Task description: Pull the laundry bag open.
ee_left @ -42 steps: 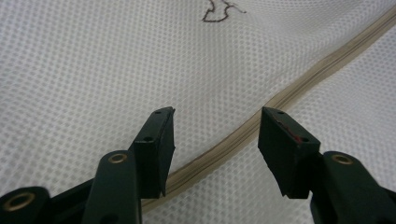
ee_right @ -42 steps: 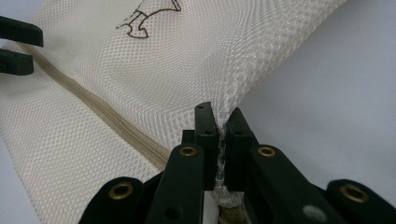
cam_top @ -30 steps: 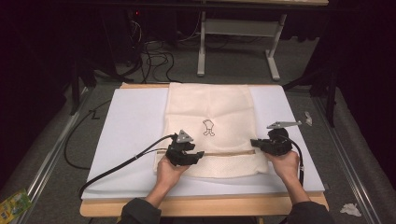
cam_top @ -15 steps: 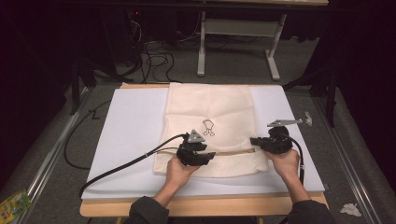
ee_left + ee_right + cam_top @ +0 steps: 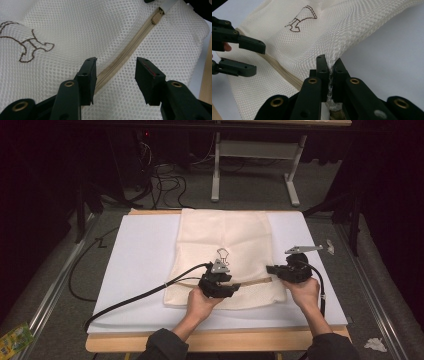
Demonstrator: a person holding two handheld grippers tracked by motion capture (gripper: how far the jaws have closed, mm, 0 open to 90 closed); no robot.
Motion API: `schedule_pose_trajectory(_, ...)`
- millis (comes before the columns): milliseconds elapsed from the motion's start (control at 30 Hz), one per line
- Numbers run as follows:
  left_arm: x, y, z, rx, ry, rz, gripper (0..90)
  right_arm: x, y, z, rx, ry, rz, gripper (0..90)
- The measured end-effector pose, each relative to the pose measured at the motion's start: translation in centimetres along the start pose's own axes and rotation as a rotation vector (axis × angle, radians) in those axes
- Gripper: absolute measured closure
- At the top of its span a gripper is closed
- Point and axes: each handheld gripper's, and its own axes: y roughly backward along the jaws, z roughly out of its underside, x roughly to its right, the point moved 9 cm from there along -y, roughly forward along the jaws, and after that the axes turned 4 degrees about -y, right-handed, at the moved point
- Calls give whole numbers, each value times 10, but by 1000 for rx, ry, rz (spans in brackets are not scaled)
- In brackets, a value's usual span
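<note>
At the near edge of the table (image 5: 150, 342), two dark sleeves are seen coming up from below, each forearm angled inward toward a cream mesh bag (image 5: 225, 235) that is spread flat on a white sheet (image 5: 140, 260).

The left hand (image 5: 197, 304) is wrapped around the body of its tool from below and behind, and the left claw (image 5: 234, 287) is pointed to the person's right, along the bag's near part. In the left gripper view the left claw (image 5: 116, 72) is held wide apart, with nothing gripped; a beige zipper (image 5: 125, 53) is seen running between its two jaws and onward to a slider (image 5: 157, 18) at the far end of the zipper. A brown outline drawing (image 5: 27, 43) is printed on the mesh beside the zipper.

The right hand (image 5: 302, 292) is set at the bag's right edge, gripping its tool from behind, and the right claw (image 5: 270, 269) is pointed to the person's left, at the zipper's right end. In the right gripper view the right claw (image 5: 330, 68) is closed tight on a pinched fold of the mesh bag (image 5: 312, 40), which is lifted slightly into a ridge there; the open left claw (image 5: 254, 57) is seen farther off.

Beyond the bag, the far half of the sheet is bare, and past the table a white-legged stand (image 5: 250, 170) and loose cables (image 5: 165, 180) are seen on the floor.
</note>
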Motion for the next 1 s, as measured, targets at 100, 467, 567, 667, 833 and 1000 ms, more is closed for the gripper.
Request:
schedule_pose_trajectory(100,5,-4,-3,5,-8,21,542,-3,-1,-1,4,-4,-16,882)
schedule_pose_trajectory(467,23,-22,-16,19,-22,89,579,-11,-6,-5,4,-9,-41,883)
schedule_pose_trajectory(567,22,-24,-19,36,-6,100,597,-15,-8,-6,0,4,-44,883)
schedule_pose_trajectory(667,23,-26,-20,43,9,118,615,-17,-9,-6,4,2,-50,883)
schedule_pose_trajectory(833,24,-32,-22,40,-8,106,659,-17,-10,-6,2,6,-48,883)
schedule_pose_trajectory(1000,26,-34,-26,47,-10,100,601,-20,-12,-7,-8,6,-47,883)
